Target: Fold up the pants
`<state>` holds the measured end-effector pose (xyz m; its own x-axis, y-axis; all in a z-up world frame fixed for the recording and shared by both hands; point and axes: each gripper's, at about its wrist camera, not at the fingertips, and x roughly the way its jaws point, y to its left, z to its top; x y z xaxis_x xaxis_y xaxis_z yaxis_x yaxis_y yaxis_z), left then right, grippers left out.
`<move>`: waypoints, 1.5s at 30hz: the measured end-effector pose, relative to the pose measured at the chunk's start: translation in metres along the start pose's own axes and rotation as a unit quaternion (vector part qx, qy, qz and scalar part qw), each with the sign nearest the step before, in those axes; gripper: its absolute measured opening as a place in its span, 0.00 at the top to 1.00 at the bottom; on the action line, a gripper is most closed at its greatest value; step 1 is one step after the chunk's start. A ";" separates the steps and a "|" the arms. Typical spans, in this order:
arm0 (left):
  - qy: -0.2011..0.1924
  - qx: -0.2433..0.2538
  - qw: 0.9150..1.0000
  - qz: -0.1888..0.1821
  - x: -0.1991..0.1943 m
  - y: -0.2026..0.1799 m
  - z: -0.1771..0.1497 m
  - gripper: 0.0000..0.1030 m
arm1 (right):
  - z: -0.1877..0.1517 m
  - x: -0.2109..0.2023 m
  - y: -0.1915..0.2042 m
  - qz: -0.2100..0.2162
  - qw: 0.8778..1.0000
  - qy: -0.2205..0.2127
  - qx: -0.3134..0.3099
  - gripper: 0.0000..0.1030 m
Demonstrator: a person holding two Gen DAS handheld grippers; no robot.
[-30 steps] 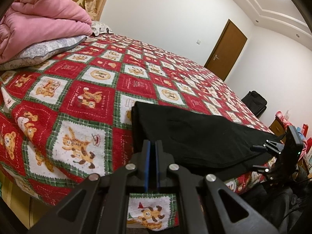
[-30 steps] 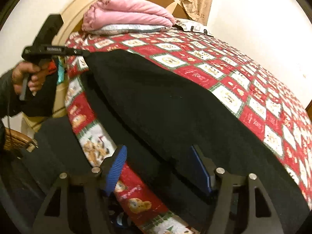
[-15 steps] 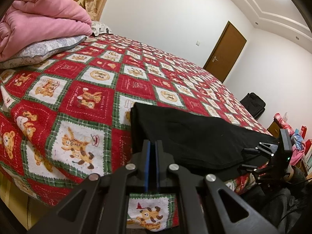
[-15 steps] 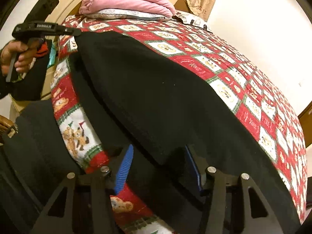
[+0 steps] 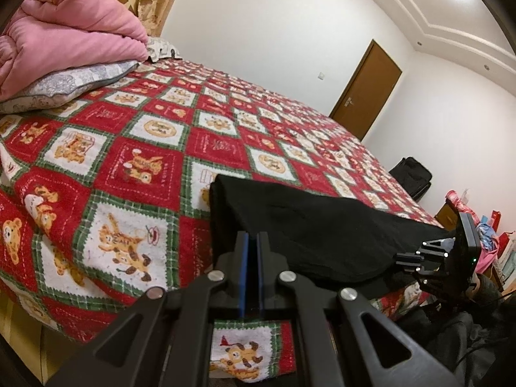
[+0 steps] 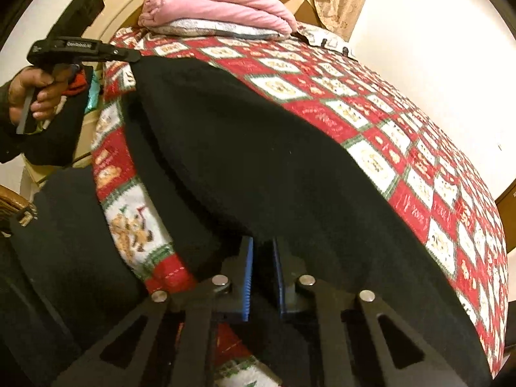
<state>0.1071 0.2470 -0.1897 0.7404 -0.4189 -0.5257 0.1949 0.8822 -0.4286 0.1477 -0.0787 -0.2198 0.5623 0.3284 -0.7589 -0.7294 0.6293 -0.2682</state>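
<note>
Black pants (image 5: 309,235) lie flat along the near edge of a bed with a red, green and white patchwork cover (image 5: 135,148); they fill most of the right wrist view (image 6: 258,167). My left gripper (image 5: 252,242) is shut at the pants' near left edge; the cloth between its blue pads is hard to see. It shows in the right wrist view (image 6: 129,56) at the pants' far corner. My right gripper (image 6: 262,251) is shut on the pants' near hem, and shows in the left wrist view (image 5: 416,258) at their right end.
A pink duvet (image 5: 64,42) on a grey pillow (image 5: 74,84) lies at the head of the bed. A brown door (image 5: 367,84), a black bag (image 5: 412,177) and colourful clutter (image 5: 483,238) stand beyond the bed's foot. A wicker basket (image 6: 13,206) is at floor level.
My right gripper has closed from wide open onto the pants' near edge. My left gripper has stayed shut in place.
</note>
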 end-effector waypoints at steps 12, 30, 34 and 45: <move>0.033 0.000 0.999 0.001 0.015 -0.002 -0.010 0.95 | -0.004 -0.011 0.003 0.015 1.000 0.009 0.014 0.82; 0.046 0.055 0.996 0.057 0.045 -0.023 -0.014 0.39 | -0.005 -0.007 0.001 -0.029 1.000 0.002 -0.012 0.45; 0.047 0.054 0.996 0.059 0.048 -0.014 -0.012 0.39 | -0.004 -0.005 0.005 -0.024 1.000 -0.001 -0.015 0.45; 0.041 0.054 0.995 0.069 0.030 0.002 -0.017 0.93 | -0.005 -0.007 0.003 -0.029 1.000 -0.009 -0.008 0.45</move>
<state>0.1184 0.2324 -0.2184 0.7104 -0.3051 -0.6342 0.1670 0.9485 -0.2692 0.1399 -0.0829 -0.2182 0.6107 0.3034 -0.7314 -0.7013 0.6361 -0.3217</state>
